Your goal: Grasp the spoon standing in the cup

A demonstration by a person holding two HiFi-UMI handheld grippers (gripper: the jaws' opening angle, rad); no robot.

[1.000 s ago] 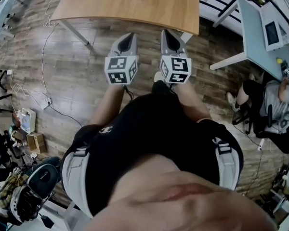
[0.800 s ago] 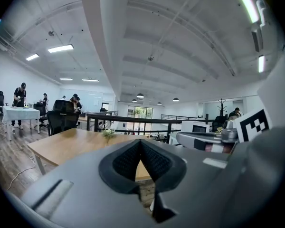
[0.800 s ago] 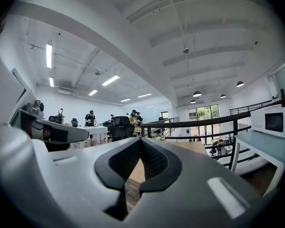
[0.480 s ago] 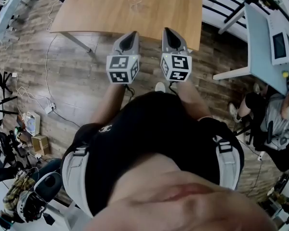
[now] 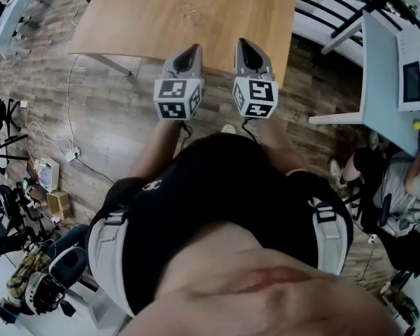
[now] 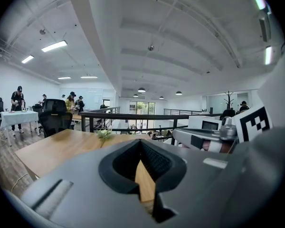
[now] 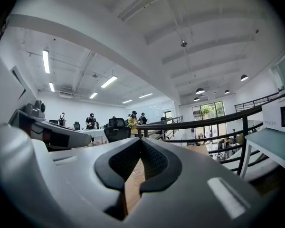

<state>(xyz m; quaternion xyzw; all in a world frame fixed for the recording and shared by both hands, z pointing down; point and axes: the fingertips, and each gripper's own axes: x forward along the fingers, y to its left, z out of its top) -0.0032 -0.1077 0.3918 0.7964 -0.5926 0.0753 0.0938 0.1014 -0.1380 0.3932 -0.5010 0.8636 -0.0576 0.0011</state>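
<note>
Neither the spoon nor the cup can be made out in any view. The wooden table [image 5: 231, 19] in front of the person carries a small pale green sprig [image 6: 104, 134] near its middle.

An open-plan office (mezzanine railing [image 6: 133, 115] behind): wooden table [image 5: 189, 12], white desk [image 5: 379, 61], swivel chair [image 6: 54, 117], ceiling strip lights [image 6: 53, 45].
</note>
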